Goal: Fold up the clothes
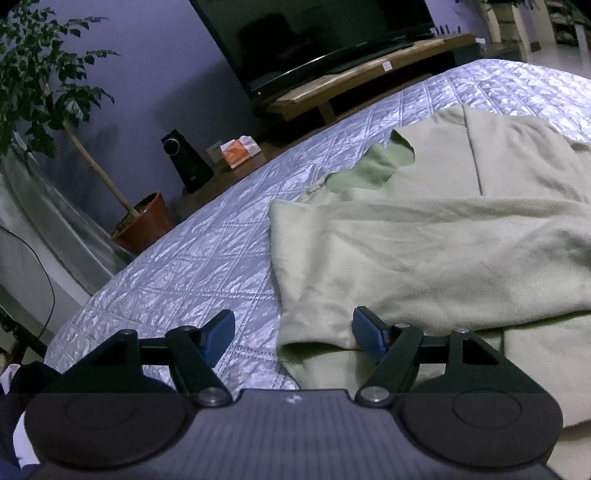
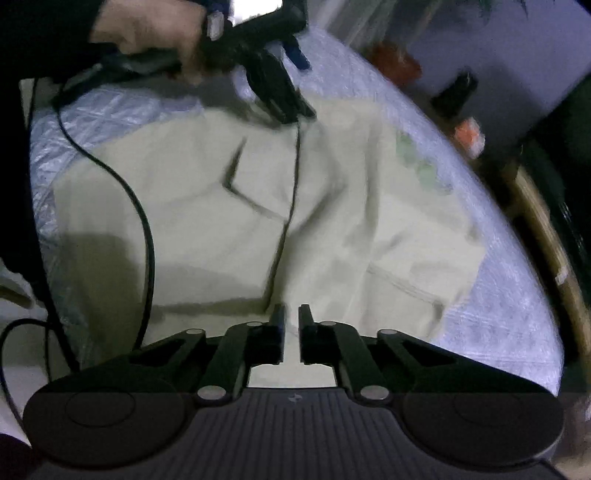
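A pale green fleece garment is lying spread on a quilted silver bedspread. Only the right wrist view is showing the left tool, jaws wide, in a hand. The right tool is showing a narrow, empty gap. Beyond the bed, a television and potted plant are standing.

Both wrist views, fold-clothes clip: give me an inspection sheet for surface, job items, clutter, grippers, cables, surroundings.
Surface: silver quilted bedspread.
Job's things: pale green garment spread on it, creased, partly folded over itself.
Clutter: nothing seen on the bedspread.
Grippers: left gripper open, garment edge between its blue fingers, not clamped; right gripper nearly closed, narrow gap, nothing seen between its fingers; view blurred.
Cables: black cable trailing across the garment.
Surroundings: television on wooden stand, black speaker, orange box, potted plant.
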The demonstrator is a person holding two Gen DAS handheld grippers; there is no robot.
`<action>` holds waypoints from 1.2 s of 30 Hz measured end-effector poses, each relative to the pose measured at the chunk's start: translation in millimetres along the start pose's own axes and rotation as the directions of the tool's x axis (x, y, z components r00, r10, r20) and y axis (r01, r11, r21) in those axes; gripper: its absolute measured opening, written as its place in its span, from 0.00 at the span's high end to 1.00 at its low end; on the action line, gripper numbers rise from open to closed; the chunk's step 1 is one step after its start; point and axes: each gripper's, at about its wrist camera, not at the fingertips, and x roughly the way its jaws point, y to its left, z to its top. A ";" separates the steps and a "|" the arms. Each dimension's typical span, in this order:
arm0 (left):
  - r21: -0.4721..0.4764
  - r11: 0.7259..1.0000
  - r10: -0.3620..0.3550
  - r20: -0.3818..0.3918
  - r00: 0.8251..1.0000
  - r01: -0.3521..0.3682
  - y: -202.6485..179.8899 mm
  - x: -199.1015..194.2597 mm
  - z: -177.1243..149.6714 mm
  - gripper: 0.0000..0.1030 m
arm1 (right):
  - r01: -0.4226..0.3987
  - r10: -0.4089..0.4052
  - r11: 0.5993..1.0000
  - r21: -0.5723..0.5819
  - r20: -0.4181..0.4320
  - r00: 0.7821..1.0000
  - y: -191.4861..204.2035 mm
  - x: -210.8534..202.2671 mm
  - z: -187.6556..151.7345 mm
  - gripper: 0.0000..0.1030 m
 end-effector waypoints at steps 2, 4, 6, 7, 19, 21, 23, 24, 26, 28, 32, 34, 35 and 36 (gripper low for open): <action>0.002 1.000 -0.001 0.000 1.000 0.001 0.5 1.1 1.1 0.34 | -0.034 0.034 0.995 0.098 0.003 0.999 -13.5 2.4 -1.6 0.82; 0.006 1.000 -0.003 0.000 1.000 0.003 1.8 0.5 2.1 0.34 | -0.045 0.036 0.962 0.271 0.037 0.999 -37.8 9.0 -2.6 0.75; 0.013 1.000 -0.003 0.001 1.000 0.003 1.6 0.7 1.8 0.34 | -0.055 0.022 0.888 0.456 0.077 0.997 -65.4 17.0 -3.4 0.62; 0.018 1.000 -0.001 0.001 1.000 0.001 1.3 0.8 1.7 0.34 | -0.061 0.019 0.853 0.518 0.086 0.996 -75.9 23.0 -4.3 0.62; 0.043 0.999 0.012 0.010 1.000 -0.012 -2.5 0.6 0.7 0.32 | 0.044 -0.031 0.939 0.341 -0.044 0.999 -44.5 58.7 5.3 0.97; 0.043 0.999 0.013 0.011 1.000 -0.013 -2.6 0.6 0.2 0.32 | 0.133 -0.129 0.941 0.312 -0.034 0.991 -49.4 52.4 11.1 0.98; 0.043 0.999 0.014 0.011 1.000 -0.014 -2.6 0.8 0.2 0.32 | 0.195 -0.192 0.937 0.290 -0.041 0.981 -57.8 50.8 16.1 0.97; 0.044 0.999 0.015 0.011 1.000 -0.015 -2.7 0.9 0.1 0.32 | 0.207 -0.203 0.936 0.285 -0.043 0.978 -59.0 50.2 18.1 0.97; 0.045 0.999 0.015 0.012 1.000 -0.015 -2.5 0.9 -0.2 0.32 | 0.205 -0.203 0.935 0.289 -0.037 0.978 -56.5 48.4 20.8 0.92; 0.045 0.999 0.015 0.012 1.000 -0.015 -2.5 0.9 -0.3 0.32 | 0.184 -0.174 0.940 0.287 -0.059 0.983 -49.6 51.3 23.8 0.86; 0.049 0.999 0.018 0.013 1.000 -0.018 -3.2 0.7 -0.4 0.32 | 0.136 -0.140 0.965 0.223 0.000 0.990 -22.5 43.0 30.5 0.71; 0.048 0.999 0.018 0.013 1.000 -0.019 -3.4 0.8 -0.3 0.32 | 0.104 -0.114 0.975 0.195 0.038 0.993 -9.8 38.1 35.9 0.45; 0.049 0.999 0.019 0.013 1.000 -0.020 -3.6 0.6 -0.5 0.32 | 0.087 -0.094 0.981 0.173 0.034 0.995 -4.5 39.9 37.6 0.28; 0.050 0.999 0.021 0.013 1.000 -0.021 -3.7 0.5 -0.6 0.32 | 0.071 -0.074 0.987 0.143 0.013 0.997 0.3 45.1 38.5 0.31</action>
